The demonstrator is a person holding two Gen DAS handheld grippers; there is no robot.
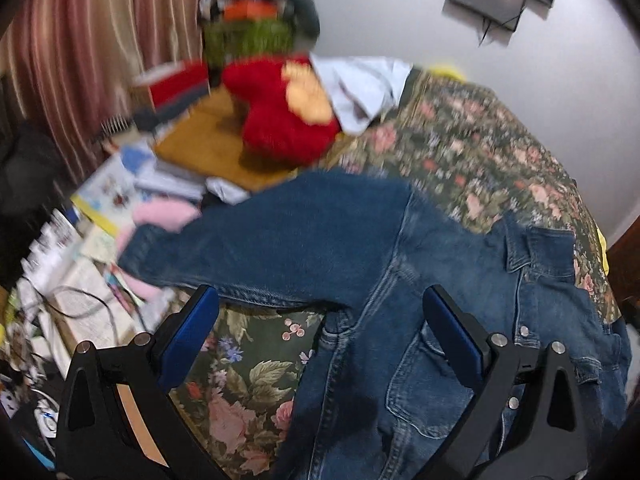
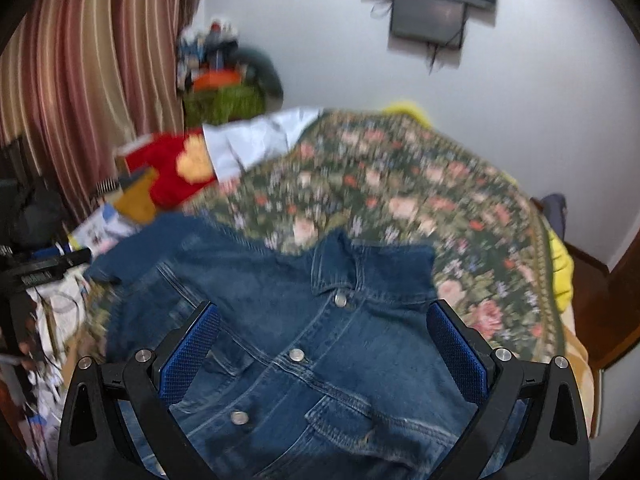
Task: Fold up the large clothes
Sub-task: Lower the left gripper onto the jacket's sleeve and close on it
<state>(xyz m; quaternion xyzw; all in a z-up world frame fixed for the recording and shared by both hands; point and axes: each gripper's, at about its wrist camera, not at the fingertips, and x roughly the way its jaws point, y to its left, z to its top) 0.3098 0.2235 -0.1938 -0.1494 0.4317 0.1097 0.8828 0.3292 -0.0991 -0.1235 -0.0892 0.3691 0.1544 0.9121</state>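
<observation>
Overhead, both the left gripper [image 1: 320, 320] and right gripper [image 2: 324, 332] hover, fingers spread, above the denim jacket [image 2: 280, 320].

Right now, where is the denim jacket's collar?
In the right wrist view the collar lies centre frame on the floral bedspread, just above the jacket's top button.

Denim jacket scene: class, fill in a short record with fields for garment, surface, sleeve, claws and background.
garment: denim jacket, front up, snaps fastened, collar toward the wall
surface: floral bedspread
sleeve: one sleeve stretched out to the left, toward the bed edge
left claw: open, above the sleeve and chest pocket, holding nothing
right claw: open, above the button placket, holding nothing
background: red plush toy, striped curtain
</observation>
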